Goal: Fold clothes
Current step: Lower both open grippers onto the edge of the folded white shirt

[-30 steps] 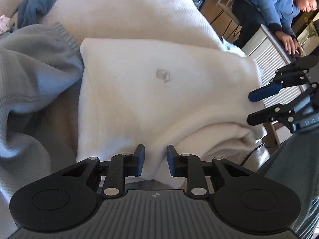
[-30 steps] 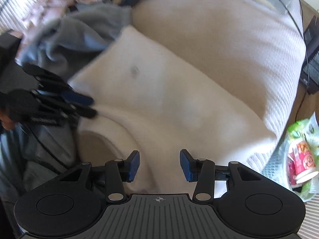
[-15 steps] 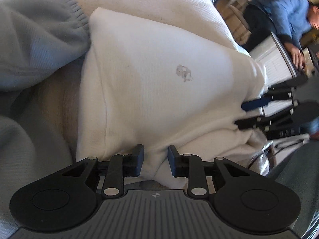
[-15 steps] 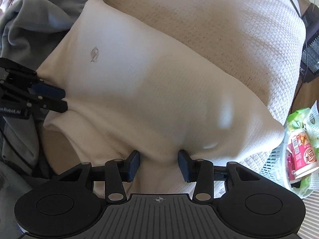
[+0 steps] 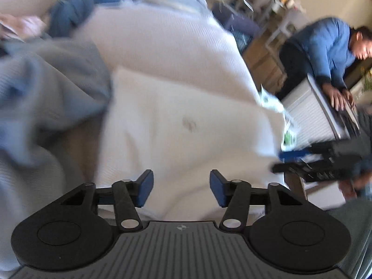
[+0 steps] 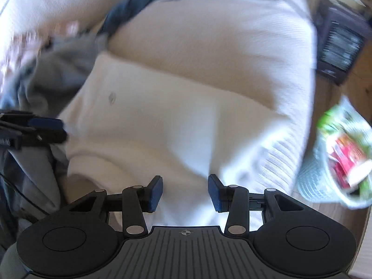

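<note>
A folded white garment (image 5: 186,127) with a small grey mark lies on a cream knit cover; it also fills the middle of the right wrist view (image 6: 174,121). My left gripper (image 5: 181,190) hovers over its near edge. The jaws are opening and stand wide apart, with cloth below them but nothing pinched. My right gripper (image 6: 184,193) hangs over the garment's near right part, jaws apart and opening slightly, with no cloth pressed between the pads. Each gripper shows in the other's view: the right gripper (image 5: 280,162) at the garment's right corner, the left gripper (image 6: 60,130) at its left edge.
A grey-blue sweater (image 5: 46,88) is heaped to the left of the white garment, with a dark blue garment (image 5: 69,16) behind it. A white basket of snack packets (image 6: 337,162) stands on the floor at the right. A person in a blue jacket (image 5: 325,46) leans over a white cabinet.
The left jaws have swung wide and let go of the garment's near edge. Both grippers have pulled back from the cloth, so more of the cover shows. The pictures are now blurred.
</note>
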Action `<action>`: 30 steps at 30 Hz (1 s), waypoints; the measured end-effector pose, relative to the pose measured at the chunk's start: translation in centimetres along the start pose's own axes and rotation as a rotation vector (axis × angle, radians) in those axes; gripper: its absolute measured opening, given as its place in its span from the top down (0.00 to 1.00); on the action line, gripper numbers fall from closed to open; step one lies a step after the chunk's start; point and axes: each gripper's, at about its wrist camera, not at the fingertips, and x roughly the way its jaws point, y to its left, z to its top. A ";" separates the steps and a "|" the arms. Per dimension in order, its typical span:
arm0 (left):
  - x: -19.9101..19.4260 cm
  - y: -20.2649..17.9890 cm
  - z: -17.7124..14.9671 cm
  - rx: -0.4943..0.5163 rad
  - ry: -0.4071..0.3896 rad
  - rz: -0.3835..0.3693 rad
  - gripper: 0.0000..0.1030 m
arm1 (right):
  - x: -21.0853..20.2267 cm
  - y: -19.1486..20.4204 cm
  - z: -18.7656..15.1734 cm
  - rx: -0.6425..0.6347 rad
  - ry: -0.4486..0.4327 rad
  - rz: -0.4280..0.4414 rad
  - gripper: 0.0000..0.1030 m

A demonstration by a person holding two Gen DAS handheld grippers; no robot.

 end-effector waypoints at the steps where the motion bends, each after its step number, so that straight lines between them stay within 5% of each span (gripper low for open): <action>1: -0.6 0.3 0.3 0.005 -0.022 0.022 0.48 | -1.0 -0.5 -0.6 0.024 -0.025 -0.037 0.55; 5: -1.1 2.0 1.0 0.005 -0.059 0.137 0.47 | -2.8 -1.8 -3.2 0.096 -0.054 -0.077 0.54; 10: -0.6 3.7 0.1 -0.022 -0.012 0.096 0.47 | -2.6 -2.6 -5.7 0.245 -0.126 0.021 0.33; 18: -1.0 3.5 0.6 -0.027 -0.056 0.079 0.44 | -1.3 -4.0 -5.9 0.374 -0.181 0.051 0.32; 26: -0.2 4.1 1.6 -0.027 -0.085 0.074 0.44 | -1.0 -3.4 -5.4 0.295 -0.216 -0.012 0.32; 30: 0.8 4.1 1.0 -0.010 -0.072 0.087 0.44 | -0.5 -3.6 -5.1 0.303 -0.246 0.034 0.32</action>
